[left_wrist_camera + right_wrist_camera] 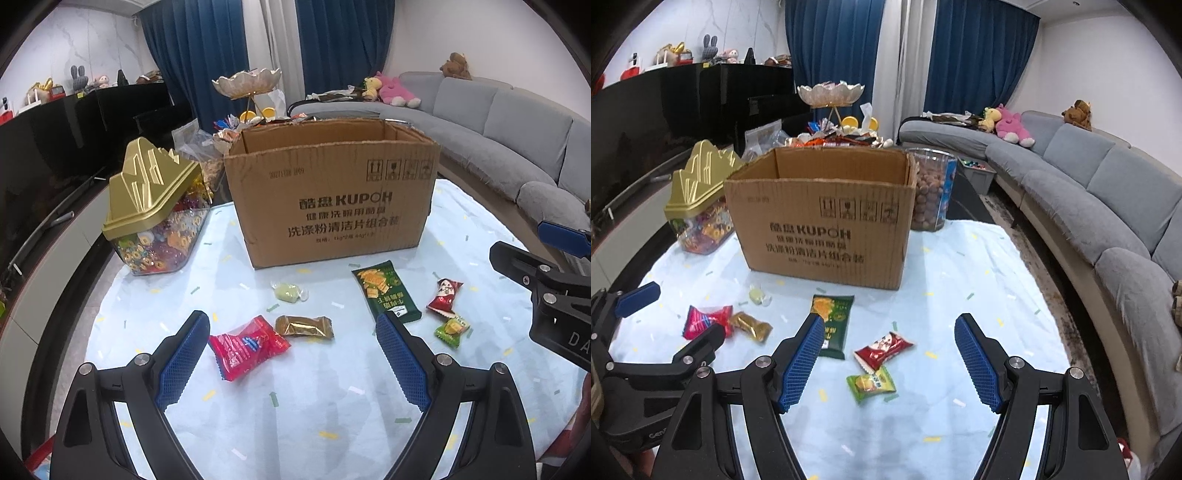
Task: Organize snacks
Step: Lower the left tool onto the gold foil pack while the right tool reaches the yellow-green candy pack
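Observation:
An open brown cardboard box (332, 199) (823, 218) stands on the pale blue cloth (295, 406) (960, 277). Loose snacks lie in front of it: a red packet (247, 347) (705, 321), a gold wrapper (304, 326) (751, 326), a pale green candy (290, 291) (759, 295), a dark green packet (386, 291) (833, 321), a red-and-white candy (445, 295) (882, 349) and a light green candy (452, 330) (871, 384). My left gripper (291, 325) is open over the red and gold snacks. My right gripper (890, 325) is open above the red-and-white candy.
A gold-lidded clear jar of sweets (159, 214) (701, 210) stands left of the box. A clear tub of brown nuts (932, 188) stands at its right. More snacks and a petal-shaped dish (245, 83) lie behind. A grey sofa (1089, 184) curves along the right.

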Motion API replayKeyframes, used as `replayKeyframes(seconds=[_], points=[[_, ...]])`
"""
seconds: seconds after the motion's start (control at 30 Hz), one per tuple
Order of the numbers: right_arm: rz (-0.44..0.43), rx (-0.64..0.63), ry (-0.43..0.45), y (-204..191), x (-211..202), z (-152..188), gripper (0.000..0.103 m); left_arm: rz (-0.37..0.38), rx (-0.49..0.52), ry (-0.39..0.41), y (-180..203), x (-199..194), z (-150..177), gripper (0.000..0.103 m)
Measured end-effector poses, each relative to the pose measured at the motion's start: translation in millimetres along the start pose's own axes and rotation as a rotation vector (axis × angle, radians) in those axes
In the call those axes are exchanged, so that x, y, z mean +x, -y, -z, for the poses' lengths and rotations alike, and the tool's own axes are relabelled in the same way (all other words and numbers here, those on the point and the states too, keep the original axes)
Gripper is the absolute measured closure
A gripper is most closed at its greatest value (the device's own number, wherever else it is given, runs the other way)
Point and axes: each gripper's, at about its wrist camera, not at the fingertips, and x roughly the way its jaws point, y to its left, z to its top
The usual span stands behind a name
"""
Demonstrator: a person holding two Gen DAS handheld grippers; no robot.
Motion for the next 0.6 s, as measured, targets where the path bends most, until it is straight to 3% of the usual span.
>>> replayKeyframes(seconds=[0.6], points=[[-0.015, 0.002, -0.056, -4, 28, 21, 0.029, 0.001, 0.027, -0.003, 5, 34, 14, 0.011]])
